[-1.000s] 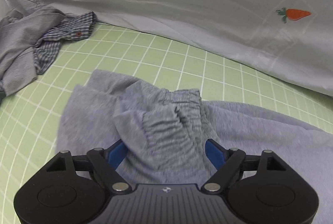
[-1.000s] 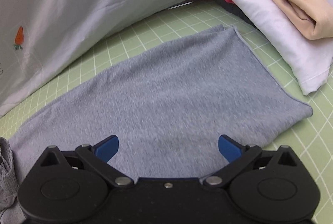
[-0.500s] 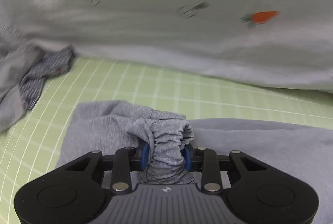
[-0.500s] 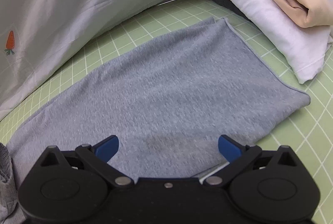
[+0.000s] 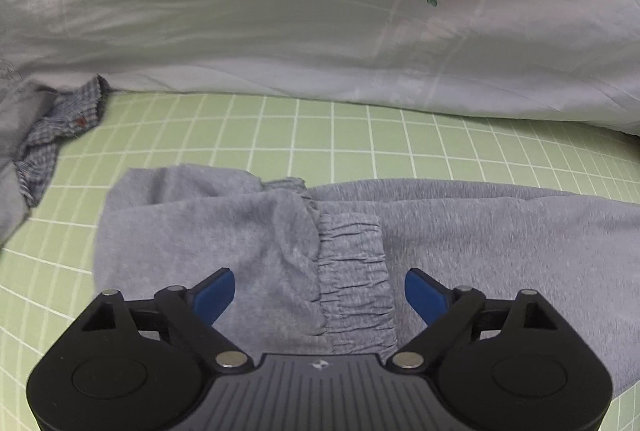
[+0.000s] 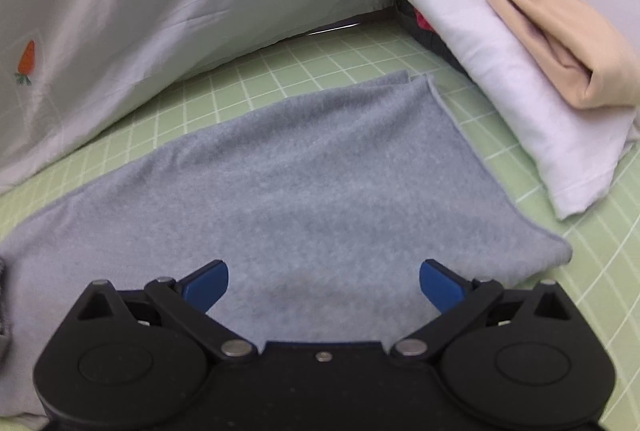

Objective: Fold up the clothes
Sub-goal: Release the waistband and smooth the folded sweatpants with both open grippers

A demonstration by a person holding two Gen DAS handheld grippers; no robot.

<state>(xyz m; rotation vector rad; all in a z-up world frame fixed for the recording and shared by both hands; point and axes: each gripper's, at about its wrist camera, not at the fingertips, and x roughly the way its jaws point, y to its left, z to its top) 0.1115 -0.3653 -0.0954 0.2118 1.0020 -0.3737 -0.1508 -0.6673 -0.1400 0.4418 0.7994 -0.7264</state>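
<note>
A green mat (image 5: 360, 135) with a white grid covers the work surface, and a pale sheet (image 5: 280, 43) printed with carrots and buttons hangs down behind it, its lower edge resting on the mat.

Grey pants (image 5: 480, 231) lie spread across the mat in front of the sheet. At one end the waistband (image 5: 352, 271) has been turned over onto the rest of the fabric, its gathered elastic facing up, with a soft bunched fold just beside it. The left gripper (image 5: 319, 289) hangs over that waistband with its blue fingers (image 5: 212, 289) spread wide to either side of the elastic, holding nothing.

Further along the pants the cloth lies flat and smooth, ending in a hemmed edge (image 6: 472, 147). The right gripper (image 6: 324, 283) hovers over this flat stretch of the pants (image 6: 300, 183), its tongs also wide apart and gripping nothing. Whether the fingertips touch the cloth, I cannot tell.

Beyond the hem, near the mat's edge, sits a stack of folded clothes: a white piece (image 6: 500, 79) with a beige one (image 6: 552, 31) on top, and something dark with a red patch (image 6: 422, 21) tucked underneath. On the far side of the waistband, well apart from the pants, a crumpled heap (image 5: 36, 135) of grey and checked cloth lies against the sheet.
</note>
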